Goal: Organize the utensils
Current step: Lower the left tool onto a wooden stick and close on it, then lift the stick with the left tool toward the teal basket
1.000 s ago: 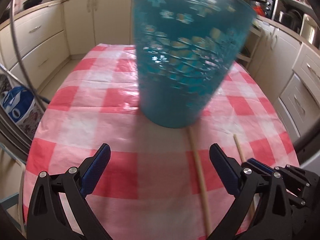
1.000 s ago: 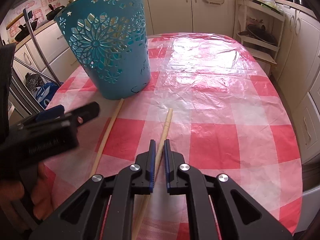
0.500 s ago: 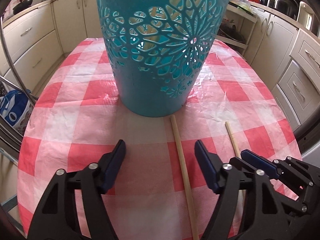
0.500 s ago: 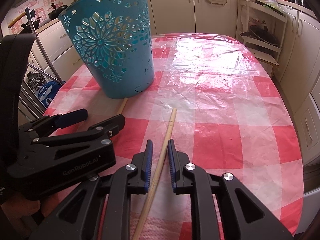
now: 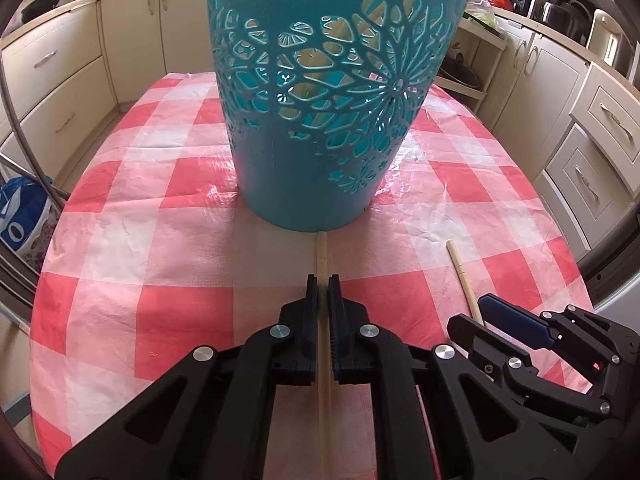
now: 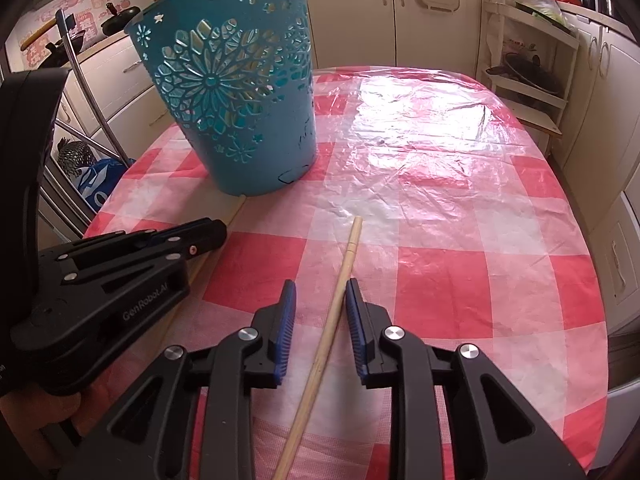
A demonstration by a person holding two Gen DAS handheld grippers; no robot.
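A teal cut-out basket (image 5: pixel 332 120) (image 6: pixel 240 92) stands upright on the red-and-white checked tablecloth (image 6: pixel 440 200). Two long wooden sticks lie in front of it. My left gripper (image 5: pixel 323 280) is shut on the left stick (image 5: pixel 322 248), whose far end touches the basket's base. In the right wrist view that gripper (image 6: pixel 216 234) sits low at the left, over the same stick (image 6: pixel 237 210). The right gripper (image 6: pixel 321 285) has its jaws opening; the right stick (image 6: pixel 352 240) (image 5: pixel 460 272) lies between them on the cloth, and the pads do not press it.
Cream kitchen cabinets (image 5: pixel 72 80) surround the oval table. A white shelf rack (image 6: pixel 528 72) stands at the back right. A metal chair frame (image 6: pixel 92 104) and a blue bag (image 5: pixel 20 216) are off the left edge. A hand (image 6: pixel 92 394) holds the left gripper.
The left jaws have closed from wide open onto the left stick. The right jaws have parted and let go of the right stick, which stays on the cloth.
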